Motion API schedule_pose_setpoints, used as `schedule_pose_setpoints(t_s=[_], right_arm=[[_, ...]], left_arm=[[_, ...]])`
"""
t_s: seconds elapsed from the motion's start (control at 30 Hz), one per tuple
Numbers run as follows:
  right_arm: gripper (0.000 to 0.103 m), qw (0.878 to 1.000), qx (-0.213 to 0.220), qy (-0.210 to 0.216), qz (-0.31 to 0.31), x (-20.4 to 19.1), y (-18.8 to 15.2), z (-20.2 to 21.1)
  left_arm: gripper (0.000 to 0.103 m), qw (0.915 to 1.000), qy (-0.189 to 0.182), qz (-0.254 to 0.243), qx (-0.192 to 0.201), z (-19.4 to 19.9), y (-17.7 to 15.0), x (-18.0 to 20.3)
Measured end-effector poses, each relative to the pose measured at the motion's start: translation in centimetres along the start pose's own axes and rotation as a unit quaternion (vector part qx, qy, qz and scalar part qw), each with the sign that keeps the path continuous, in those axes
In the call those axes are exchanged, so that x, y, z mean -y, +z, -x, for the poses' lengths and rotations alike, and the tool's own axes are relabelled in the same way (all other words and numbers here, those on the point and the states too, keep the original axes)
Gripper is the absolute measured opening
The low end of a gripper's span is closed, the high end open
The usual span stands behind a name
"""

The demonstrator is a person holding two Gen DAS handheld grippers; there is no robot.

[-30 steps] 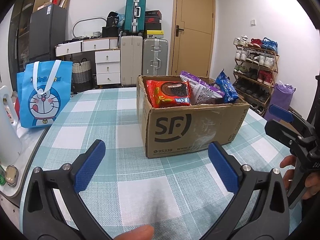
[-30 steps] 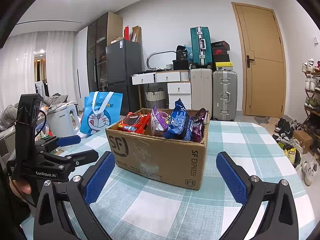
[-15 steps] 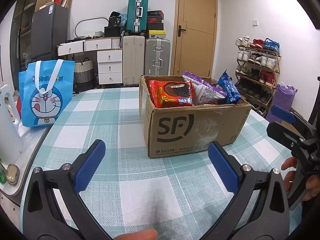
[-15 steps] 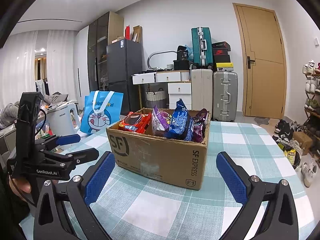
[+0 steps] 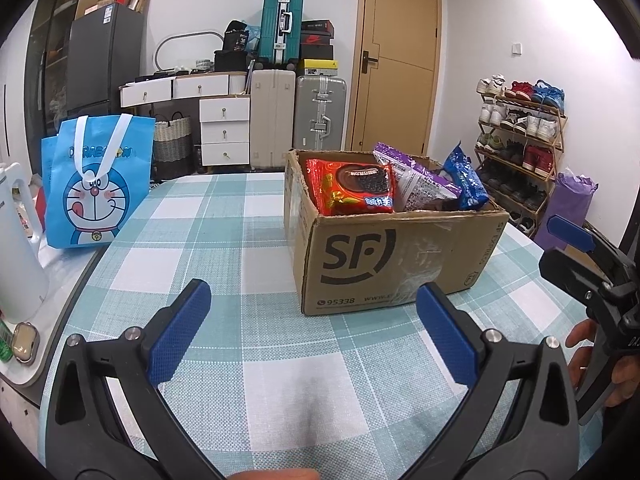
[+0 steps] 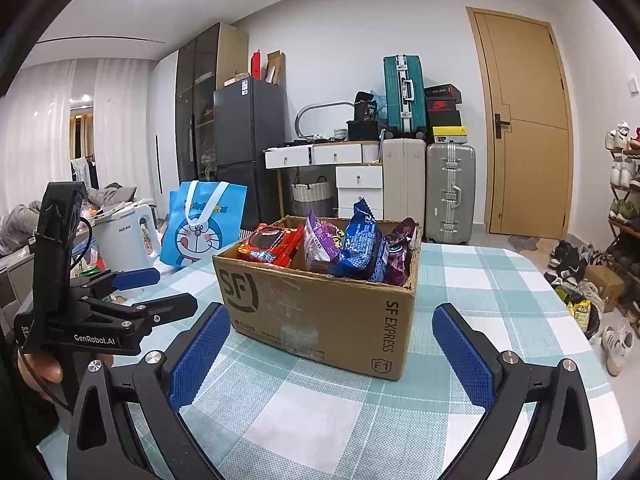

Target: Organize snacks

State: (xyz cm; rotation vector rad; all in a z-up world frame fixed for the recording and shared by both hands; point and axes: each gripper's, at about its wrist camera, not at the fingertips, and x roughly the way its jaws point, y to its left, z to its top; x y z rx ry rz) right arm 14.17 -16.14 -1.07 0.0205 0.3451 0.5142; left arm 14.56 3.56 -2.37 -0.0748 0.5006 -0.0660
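A brown SF cardboard box [image 5: 384, 264] stands on the checked tablecloth, also in the right wrist view [image 6: 320, 312]. Snack packs stand in it: a red cookie pack [image 5: 352, 188] [image 6: 268, 246], a purple pack [image 5: 412, 178] [image 6: 318, 244] and a blue pack [image 5: 466, 178] [image 6: 362, 248]. My left gripper [image 5: 312, 320] is open and empty, in front of the box. My right gripper [image 6: 332, 344] is open and empty, near the box's front corner. Each gripper shows in the other's view: the right gripper at the right edge [image 5: 576, 248], the left gripper at the left [image 6: 160, 292].
A blue Doraemon bag [image 5: 96, 184] [image 6: 204, 228] stands at the table's left. A white kettle [image 6: 124, 240] is beside it, seen also in the left wrist view [image 5: 18, 252]. Suitcases [image 5: 296, 120], drawers and a shoe rack [image 5: 520, 140] line the room behind.
Both grippers have drifted slightly; the box sits a little lower and closer in the left view. Both stay open and empty.
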Motion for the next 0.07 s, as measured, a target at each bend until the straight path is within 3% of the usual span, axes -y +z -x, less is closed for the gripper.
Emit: schedule_pose_setpoints(t_s=[0.07], right_arm=[[0.103, 1.000, 0.000, 0.000, 0.000, -0.02, -0.06, -0.01]], left_arm=[[0.102, 1.0000, 0.002, 0.001, 0.001, -0.04, 0.01, 0.00]])
